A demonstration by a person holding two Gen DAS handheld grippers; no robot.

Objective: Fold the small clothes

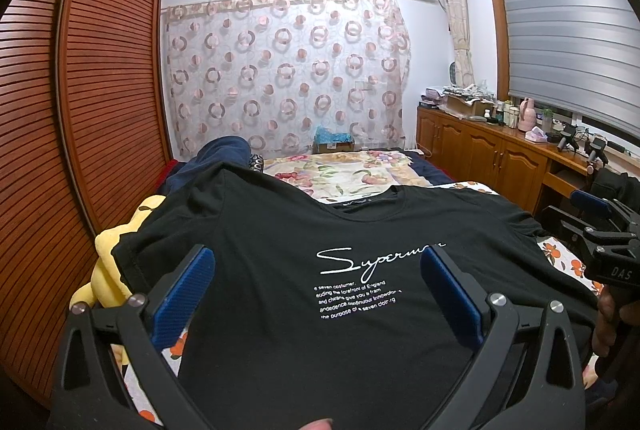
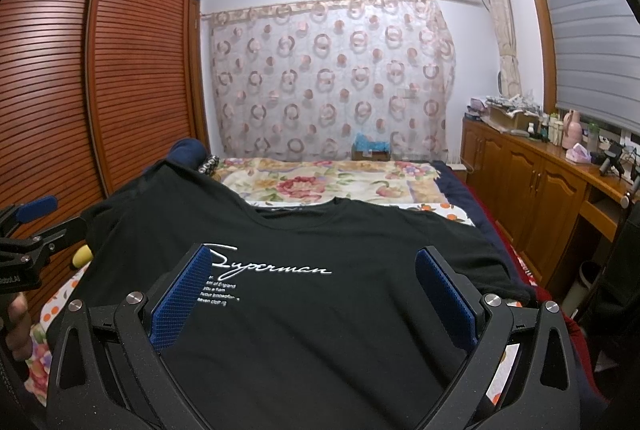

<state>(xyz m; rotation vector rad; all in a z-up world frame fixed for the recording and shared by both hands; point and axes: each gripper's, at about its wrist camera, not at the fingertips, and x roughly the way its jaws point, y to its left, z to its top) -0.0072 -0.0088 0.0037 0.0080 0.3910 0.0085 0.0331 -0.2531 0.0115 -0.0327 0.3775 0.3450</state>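
Bedroom: bed [image 1: 344,170] under a floral cover, louvred wardrobe [image 1: 108,78] at left, ring-patterned curtain [image 1: 288,70] on the far wall, wooden cabinets [image 2: 532,182] along the right. A black t-shirt [image 1: 280,242] with white script lies spread flat, front up, across the near end of the bed, collar pointing away. Left gripper [image 1: 318,294] and right gripper [image 2: 314,290] both hang over the shirt with their 2 blue-padded jaws spread wide, gripping nothing.

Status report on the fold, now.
Left hand-held gripper open, right hand-held gripper open, neither gripping. Black T-shirt spread print-up on bed, unfolded. Yellow plush toy beside left sleeve.
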